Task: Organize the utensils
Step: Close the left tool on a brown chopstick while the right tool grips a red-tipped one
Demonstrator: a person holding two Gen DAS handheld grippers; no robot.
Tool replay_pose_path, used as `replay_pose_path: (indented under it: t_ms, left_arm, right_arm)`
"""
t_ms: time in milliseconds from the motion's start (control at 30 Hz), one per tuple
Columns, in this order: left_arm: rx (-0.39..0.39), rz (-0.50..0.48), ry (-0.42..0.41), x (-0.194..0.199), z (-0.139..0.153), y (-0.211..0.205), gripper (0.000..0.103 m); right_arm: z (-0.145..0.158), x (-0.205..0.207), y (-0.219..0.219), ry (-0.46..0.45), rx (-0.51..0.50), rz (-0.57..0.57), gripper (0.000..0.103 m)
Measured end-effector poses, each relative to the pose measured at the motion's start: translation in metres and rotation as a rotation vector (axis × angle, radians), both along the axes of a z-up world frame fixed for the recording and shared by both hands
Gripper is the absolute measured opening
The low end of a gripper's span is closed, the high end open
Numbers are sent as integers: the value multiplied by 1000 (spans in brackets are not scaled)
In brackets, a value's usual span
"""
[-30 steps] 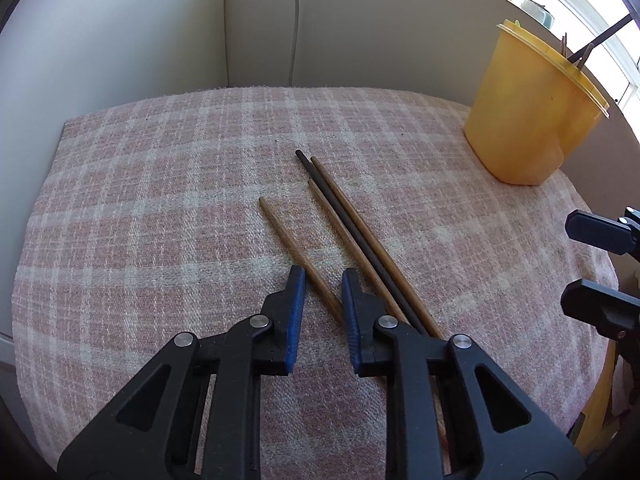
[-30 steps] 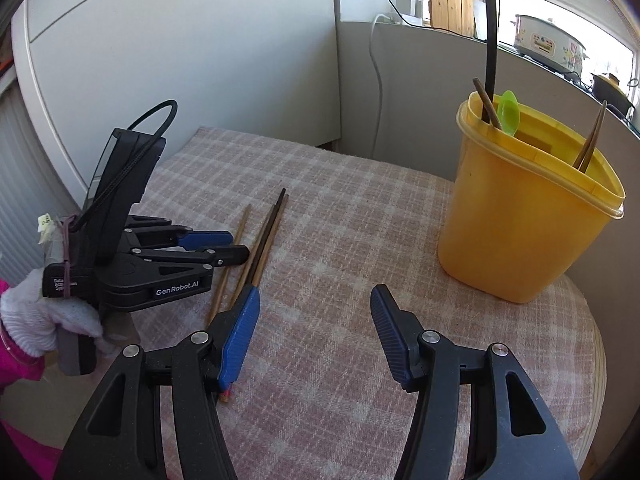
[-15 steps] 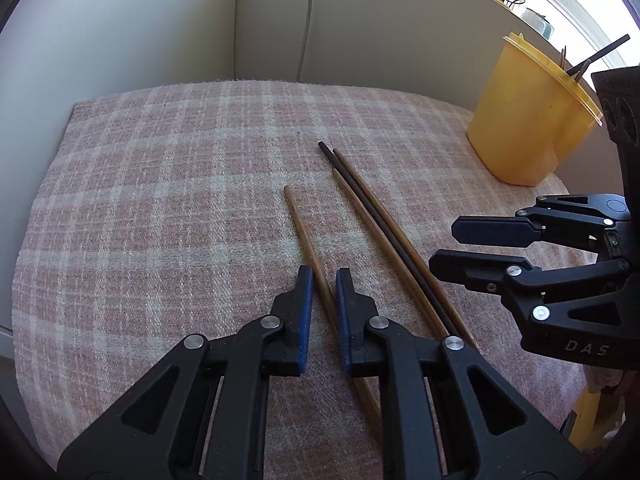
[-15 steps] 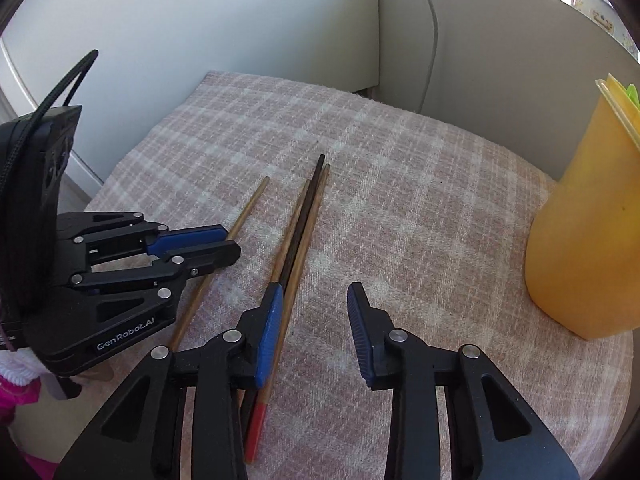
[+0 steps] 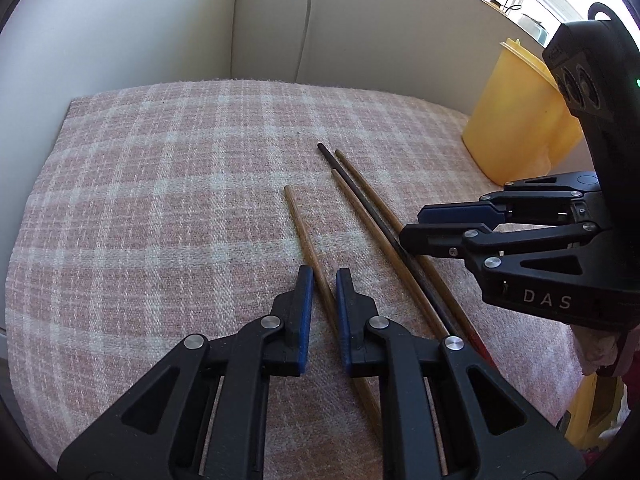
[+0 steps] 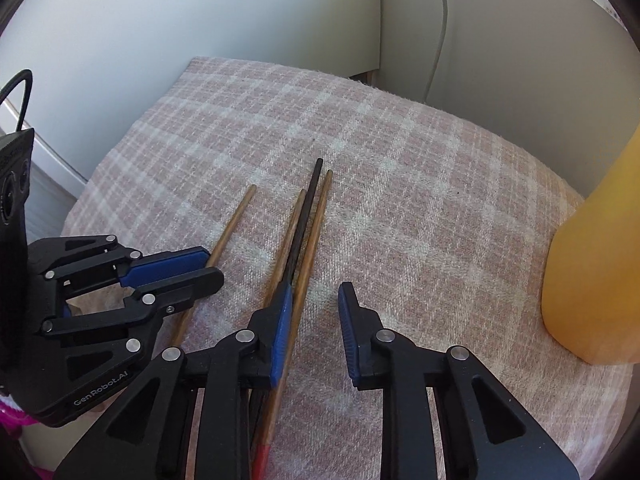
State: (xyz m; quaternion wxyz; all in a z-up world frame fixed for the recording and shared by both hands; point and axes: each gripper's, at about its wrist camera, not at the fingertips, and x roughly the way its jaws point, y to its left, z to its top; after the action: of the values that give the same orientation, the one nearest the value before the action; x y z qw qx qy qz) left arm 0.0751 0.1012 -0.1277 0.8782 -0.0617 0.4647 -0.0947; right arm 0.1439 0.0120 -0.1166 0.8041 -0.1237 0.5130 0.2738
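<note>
A: Right, item 1: left gripper [image 5: 320,280]. Status?

B: Blue-padded fingers [image 5: 305,300] close together, narrow gap only. One brown chopstick [image 5: 306,240] runs btwn them, lying flat on the checked cloth [image 5: 160,200]. Can't tell if the pads touch the stick; it rests on the cloth, not lifted. Seen from the right wrist cam, same gripper [image 6: 208,266] sits low over that stick [image 6: 234,220], jaws stacked one above the other.

A: Item 2: right gripper [image 6: 314,308]?

B: Fingers apart, moderate gap, nothing held. Left pad [image 6: 282,320] sits over the near part of the bundle; bare cloth [image 6: 400,200] shows btwn the fingers. In the left wrist cam it [image 5: 412,226] comes in from the right, tips over the bundle.

A: Item 3: the bundle?

B: Three sticks side by side, touching or nearly so: dark chopstick [image 6: 308,208] in the middle, a brown one each side, left-hand [image 6: 292,224] and right-hand [image 6: 316,224]. Far tips point to the back wall; dark one reaches furthest. Red end [image 6: 262,456] visible at the near edge, under the right gripper; which stick it belongs to, can't tell. Left wrist cam: dark stick [image 5: 352,184] w/ brown neighbours [image 5: 360,204].

A: Single stick vs bundle?

B: Apart, just left of the bundle, roughly parallel, far tips splaying out.

A: Item 4: container?

B: Yellow utensil holder [image 5: 516,120], upright, far right corner of the cloth, well apart from the sticks. Right wrist cam shows only its side [image 6: 592,280] at the frame edge. Contents not visible.
</note>
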Motion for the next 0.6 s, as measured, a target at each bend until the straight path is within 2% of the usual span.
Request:
replay_pose_path:
  t_ms: [367,433,467,600]
  left_arm:
    - [-33,-19,96,18,8,11,12]
    - [-47,-23,109,20,9,13,8]
    - [-55,-16,112,21,10,15,5]
    - [-86,10,91,13,17,27,4]
  right_arm:
    - [-3,31,10,126,-16,-8,18]
    - [-3,32,11,121,-35,-12,10]
    - [-3,33,11,125,-33,-10,8]
    - [2,30,2,139,12,-36,7]
